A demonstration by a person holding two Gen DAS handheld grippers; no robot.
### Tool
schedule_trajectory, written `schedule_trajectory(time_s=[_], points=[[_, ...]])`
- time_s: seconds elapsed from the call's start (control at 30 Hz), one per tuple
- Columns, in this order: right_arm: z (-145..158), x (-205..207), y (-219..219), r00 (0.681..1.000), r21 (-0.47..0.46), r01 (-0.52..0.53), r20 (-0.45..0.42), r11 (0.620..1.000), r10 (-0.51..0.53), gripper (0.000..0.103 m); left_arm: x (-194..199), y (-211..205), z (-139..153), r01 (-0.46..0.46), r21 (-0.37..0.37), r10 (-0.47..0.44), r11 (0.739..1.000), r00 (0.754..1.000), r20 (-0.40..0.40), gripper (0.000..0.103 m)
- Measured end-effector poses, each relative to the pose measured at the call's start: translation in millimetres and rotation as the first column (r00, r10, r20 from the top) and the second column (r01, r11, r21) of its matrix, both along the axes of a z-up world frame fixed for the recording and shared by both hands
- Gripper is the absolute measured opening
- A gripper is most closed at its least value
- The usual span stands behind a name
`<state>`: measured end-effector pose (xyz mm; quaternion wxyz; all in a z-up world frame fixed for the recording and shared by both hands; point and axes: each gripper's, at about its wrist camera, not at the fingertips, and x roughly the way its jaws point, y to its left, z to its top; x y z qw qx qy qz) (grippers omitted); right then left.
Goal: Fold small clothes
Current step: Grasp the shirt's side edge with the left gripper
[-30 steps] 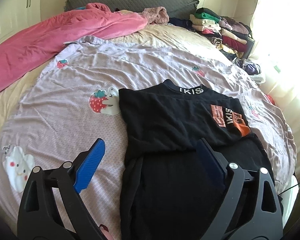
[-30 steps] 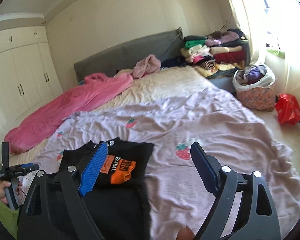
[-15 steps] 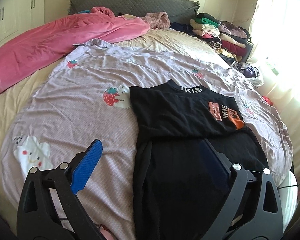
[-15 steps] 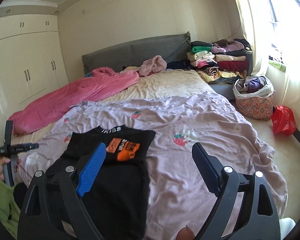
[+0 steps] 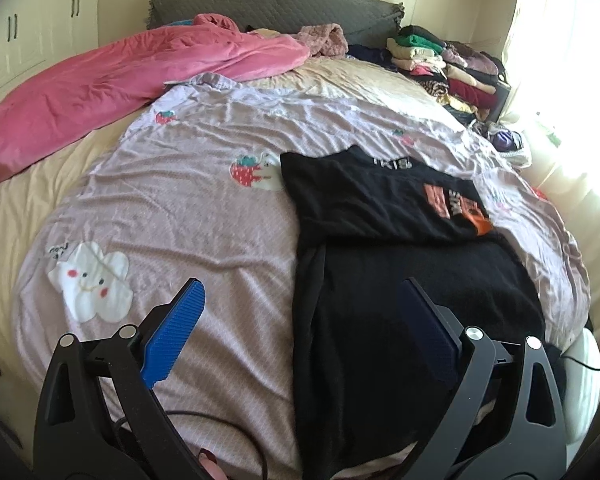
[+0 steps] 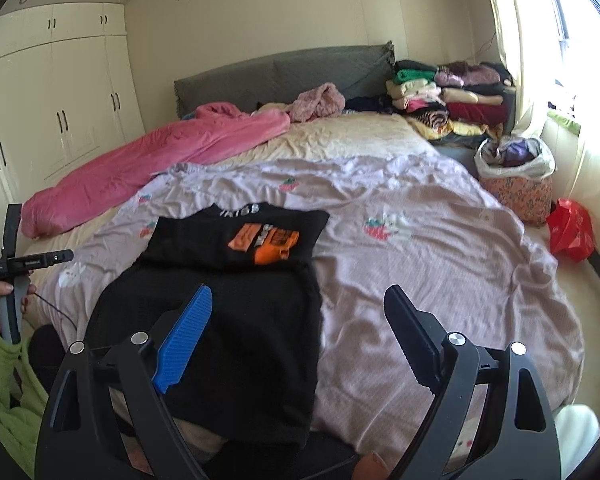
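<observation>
A black top [image 5: 380,280] with an orange print [image 5: 456,210] lies on the lilac sheet [image 5: 180,216], its upper half folded down over the lower half. My left gripper [image 5: 300,320] hovers open over the garment's left edge, one finger above the sheet and the other above the black cloth, with nothing between them. In the right wrist view the same top [image 6: 236,304] lies at the lower left. My right gripper [image 6: 300,320] stands open across the garment's right edge, holding nothing. A hand grips the left gripper's handle [image 6: 10,308] at the far left.
A pink duvet [image 5: 120,92] lies along the bed's far left. Stacked folded clothes [image 6: 448,96] sit by the grey headboard [image 6: 284,72]. A floral laundry basket [image 6: 516,184] and a red bag [image 6: 572,232] stand on the floor at the right. White wardrobes [image 6: 60,112] line the left wall.
Both grippers have drawn back from the garment and stayed open. In the left view the top has slid rightward; in the right view it has moved toward the centre.
</observation>
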<state>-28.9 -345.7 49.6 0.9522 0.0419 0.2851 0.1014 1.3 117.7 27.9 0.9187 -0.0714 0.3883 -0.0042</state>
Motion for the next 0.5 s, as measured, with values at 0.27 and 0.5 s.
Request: schedule_trajectory(time_s=[0.27,0.5], points=[[-33,-4,7,0.996,-0.003,-0.006,-0.084,1.000,0.005,0.087,-14,2,-26,0.002,0.000,-0.002,1.000,0.998,-0.058,0.091],[-71,2,19,0.981,0.003,-0.032,-0.193,0.999,0.032,0.087,-17,-2,-45,0.015,-0.013,-0.016,1.000,0.995,-0.103,0.091]])
